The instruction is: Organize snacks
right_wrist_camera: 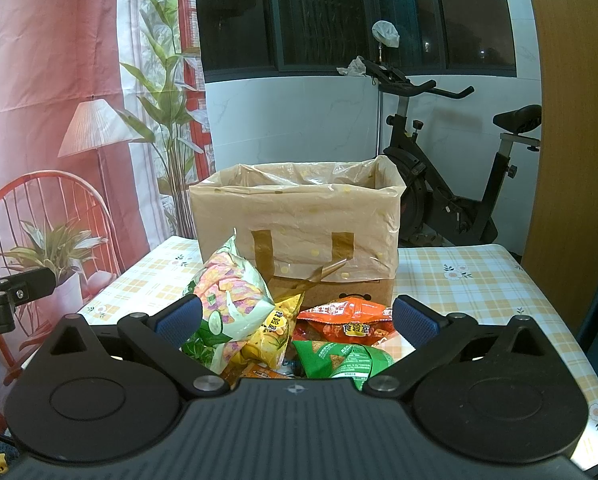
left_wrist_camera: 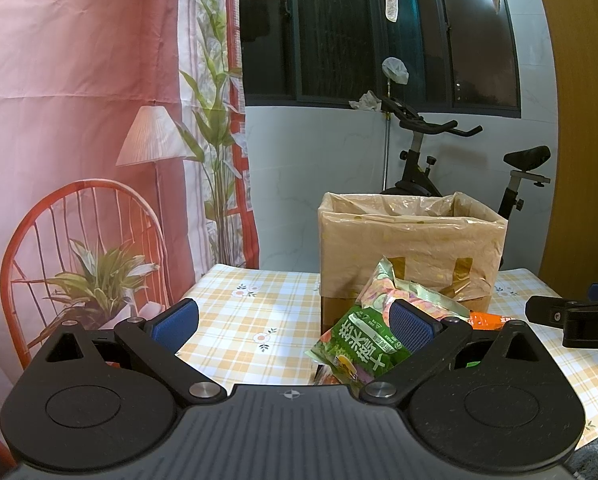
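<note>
"食验室" on the red snack bag (right_wrist_camera: 345, 320); "DA" on the other claw's body (left_wrist_camera: 591, 330).

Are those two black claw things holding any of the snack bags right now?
No. Both the left gripper and the right gripper stand open and hold nothing; the snack bags lie on the table.

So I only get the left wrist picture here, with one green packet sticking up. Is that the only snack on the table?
Observer: No. The right wrist view shows a pile: an orange-red packet, a yellow packet and a green triangle-print packet beside the tall pink-and-green one.
Operator: Is the right gripper holding any?
Observer: No, the right gripper is open, hovering over the pile.
Operator: What's under that plastic liner?
Observer: A brown cardboard box, with a small face printed on its front.
</note>
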A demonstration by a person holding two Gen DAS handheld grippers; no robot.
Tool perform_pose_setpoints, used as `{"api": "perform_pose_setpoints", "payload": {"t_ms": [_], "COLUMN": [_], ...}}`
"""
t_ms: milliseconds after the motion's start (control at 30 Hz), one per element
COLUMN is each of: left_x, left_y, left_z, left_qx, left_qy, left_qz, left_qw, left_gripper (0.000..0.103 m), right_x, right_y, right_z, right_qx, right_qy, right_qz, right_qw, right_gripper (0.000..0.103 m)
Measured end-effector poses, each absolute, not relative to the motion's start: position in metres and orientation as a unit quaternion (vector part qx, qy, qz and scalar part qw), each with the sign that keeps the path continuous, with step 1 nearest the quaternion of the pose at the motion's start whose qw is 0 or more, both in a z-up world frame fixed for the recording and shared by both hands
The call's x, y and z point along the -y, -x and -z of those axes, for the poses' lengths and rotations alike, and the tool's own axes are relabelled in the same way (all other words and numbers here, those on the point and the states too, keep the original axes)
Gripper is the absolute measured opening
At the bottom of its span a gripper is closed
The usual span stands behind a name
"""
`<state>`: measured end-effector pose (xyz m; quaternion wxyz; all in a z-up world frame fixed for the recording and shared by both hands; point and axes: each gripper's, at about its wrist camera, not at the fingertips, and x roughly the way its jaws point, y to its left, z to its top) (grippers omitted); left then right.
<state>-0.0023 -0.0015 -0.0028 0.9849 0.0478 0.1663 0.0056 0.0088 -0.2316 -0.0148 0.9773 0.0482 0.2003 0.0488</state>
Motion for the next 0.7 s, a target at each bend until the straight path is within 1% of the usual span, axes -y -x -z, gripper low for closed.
{"api": "perform_pose_setpoints", "payload": {"t_ms": [367, 533, 700], "left_x": [-0.001, -0.007, -0.009], "left_y": [0.001, -0.007, -0.025], "left_z": [0.010, 0.011, 0.021], "left_qx": [-0.171, -0.158, -0.175], "left_qy": [-0.041, -0.049, -0.038], "left_qz": [-0.006, -0.015, -0.006], "left_qw": [0.984, 0.986, 0.984], "left_gripper": [0.102, 0.102, 0.102], "right_x": [0.231, 0.234, 0.237], "right_y": [-0.012, -0.012, -0.019], "right_z": [0.014, 0.019, 0.024], "right_qx": [-0.202, -0.205, -0.197], "right_qy": [-0.049, -0.058, -0.053], "right_qz": [-0.049, -0.051, -0.051], "right_qw": [0.977, 0.976, 0.978], "right_gripper": [0.103, 0.103, 0.103]}}
